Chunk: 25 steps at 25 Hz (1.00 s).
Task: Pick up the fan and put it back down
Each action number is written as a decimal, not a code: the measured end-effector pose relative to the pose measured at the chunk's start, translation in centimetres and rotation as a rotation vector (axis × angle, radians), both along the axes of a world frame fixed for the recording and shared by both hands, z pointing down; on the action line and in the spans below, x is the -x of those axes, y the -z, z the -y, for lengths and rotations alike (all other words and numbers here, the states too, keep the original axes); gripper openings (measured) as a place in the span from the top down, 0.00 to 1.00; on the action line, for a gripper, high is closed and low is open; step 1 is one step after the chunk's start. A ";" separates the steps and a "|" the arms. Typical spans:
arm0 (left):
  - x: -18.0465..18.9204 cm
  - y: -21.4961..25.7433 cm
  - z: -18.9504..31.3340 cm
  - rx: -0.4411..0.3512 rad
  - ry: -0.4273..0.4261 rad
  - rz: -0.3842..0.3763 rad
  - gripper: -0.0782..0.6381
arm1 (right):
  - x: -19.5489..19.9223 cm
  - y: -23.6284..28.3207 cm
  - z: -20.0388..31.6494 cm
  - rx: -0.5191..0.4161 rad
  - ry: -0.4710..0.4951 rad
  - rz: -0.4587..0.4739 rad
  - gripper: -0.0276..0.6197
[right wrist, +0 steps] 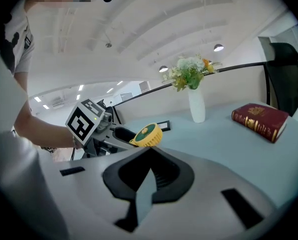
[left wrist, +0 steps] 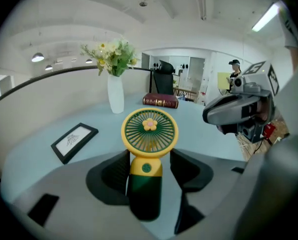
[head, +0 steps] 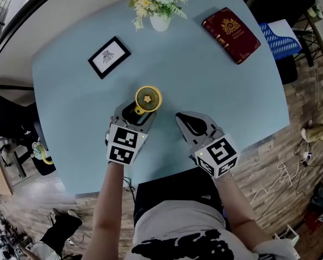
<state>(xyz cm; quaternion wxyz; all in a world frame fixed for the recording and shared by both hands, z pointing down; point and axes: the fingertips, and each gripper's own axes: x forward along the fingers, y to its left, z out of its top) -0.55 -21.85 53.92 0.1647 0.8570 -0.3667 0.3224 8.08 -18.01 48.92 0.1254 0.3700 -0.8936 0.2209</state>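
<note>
Pale blue table (head: pixel 69 91) spreads out in front of me, and nearest to me, over its near middle, are my two claws. My left gripper (head: pixel 135 112) has its jaws closed on the fan (left wrist: pixel 149 130), the pads on either side of the dark green handle just below the yellow collar, with the round yellow head standing up past the jaw tips. From the right gripper view the fan looks to be riding clear of the surface, not resting on it. My right gripper (right wrist: pixel 149 151) sits just to the right with its jaws together and nothing in them. I judge the fan to be light, rigid plastic, so it needs only a modest squeeze. The handle looks smooth and rounded, which could let it twist or slide in the pads, and the head makes it a little top-heavy. The handle is the right place to hold, since the thin grille ribs and the small flower at the centre look like the parts most likely to bend or crack. Its base looks narrow, so I expect it to tip unless it goes down square. Farther out lie a black picture frame (head: pixel 109 57) to the left, then a white vase of flowers (head: pixel 159 21) at the far edge and a red book (head: pixel 231 34) at far right.
</note>
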 end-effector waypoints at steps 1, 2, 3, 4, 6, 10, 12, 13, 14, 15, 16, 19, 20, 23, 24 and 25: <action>0.1 0.7 0.2 -0.015 0.007 -0.007 0.52 | 0.1 0.4 0.0 -0.007 0.001 0.002 0.95; 0.1 1.3 0.3 -0.029 0.015 -0.013 0.52 | 0.2 0.8 0.1 -0.015 0.004 0.004 0.95; 0.2 2.1 0.5 -0.044 0.023 -0.018 0.52 | 0.2 1.3 0.2 -0.024 0.007 0.004 0.95; 0.3 2.8 0.6 -0.060 0.030 -0.021 0.52 | 0.3 1.8 0.3 -0.034 0.009 0.005 0.95; 0.5 4.3 1.0 -0.100 0.040 -0.017 0.52 | 0.4 2.8 0.8 -0.053 0.015 0.006 0.95; 0.8 7.2 2.0 -0.178 0.058 -0.022 0.53 | 0.6 4.8 1.8 -0.093 0.030 0.007 0.95; 1.1 8.7 2.6 -0.205 0.081 -0.038 0.55 | 0.7 6.0 2.5 -0.123 0.037 0.006 0.95; 1.2 9.4 2.9 -0.217 0.091 -0.046 0.55 | 0.7 6.6 2.8 -0.136 0.040 0.006 0.95; 1.3 10.1 3.2 -0.229 0.098 -0.056 0.55 | 0.8 7.0 3.0 -0.147 0.042 0.005 0.95; 1.3 10.9 3.4 -0.242 0.104 -0.068 0.55 | 0.8 7.4 3.2 -0.155 0.045 0.003 0.95; 1.4 11.5 3.6 -0.255 0.110 -0.082 0.55 | 0.9 7.7 3.3 -0.163 0.046 0.000 0.95; 1.5 13.5 4.0 -0.290 0.120 -0.113 0.55 | 1.0 8.8 3.8 -0.183 0.044 0.007 0.95; 1.5 14.0 4.1 -0.302 0.122 -0.119 0.55 | 1.0 9.4 4.0 -0.194 0.044 0.011 0.95; 1.8 15.4 4.2 -0.330 0.139 -0.139 0.55 | 1.2 10.8 4.4 -0.226 0.052 0.014 0.95; 2.0 15.8 4.3 -0.339 0.146 -0.145 0.55 | 1.3 11.1 4.5 -0.234 0.053 0.015 0.95; 2.2 16.3 4.3 -0.351 0.152 -0.149 0.55 | 1.4 11.5 4.6 -0.245 0.055 0.015 0.95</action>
